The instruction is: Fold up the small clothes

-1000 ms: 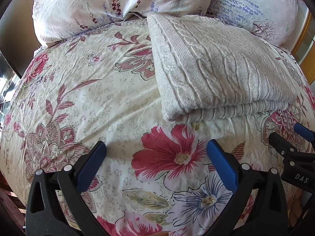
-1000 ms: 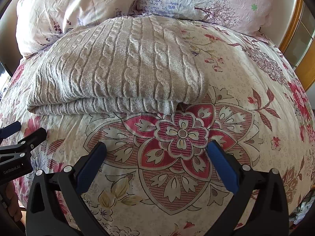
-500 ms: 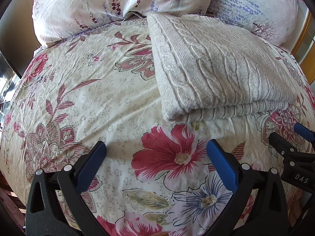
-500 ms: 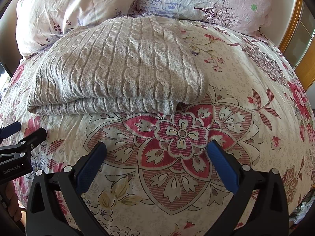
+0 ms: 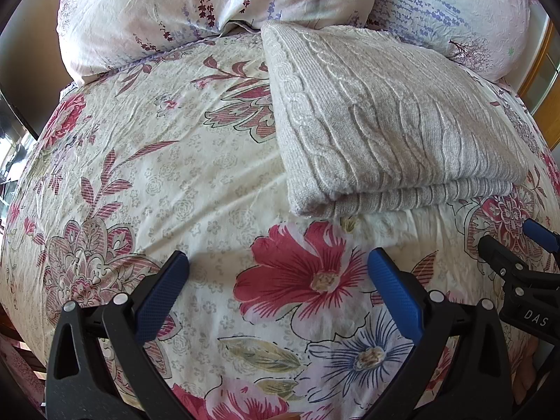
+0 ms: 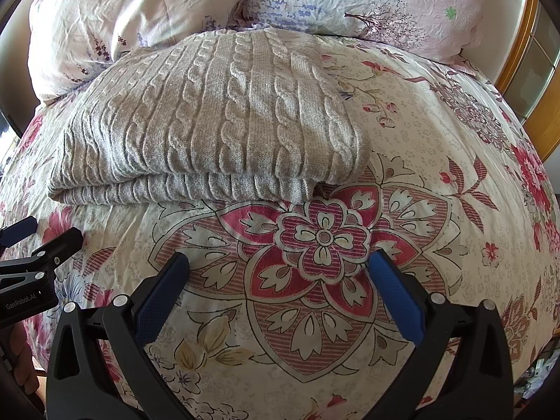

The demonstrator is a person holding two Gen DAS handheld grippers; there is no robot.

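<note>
On the bed (image 5: 147,161) nothing's moved in the last second; pillows (image 6: 140,10) up top, folded sweater (image 6: 210,122) just below them; left gripper (image 5: 276,280) and right gripper (image 6: 278,280) both wide, empty, hovering short of it; fold looks done imo

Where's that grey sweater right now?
The sweater lies folded on the floral bedspread, its far edge against the two pillows. Both open grippers, left and right, hover short of its near edge.
</note>
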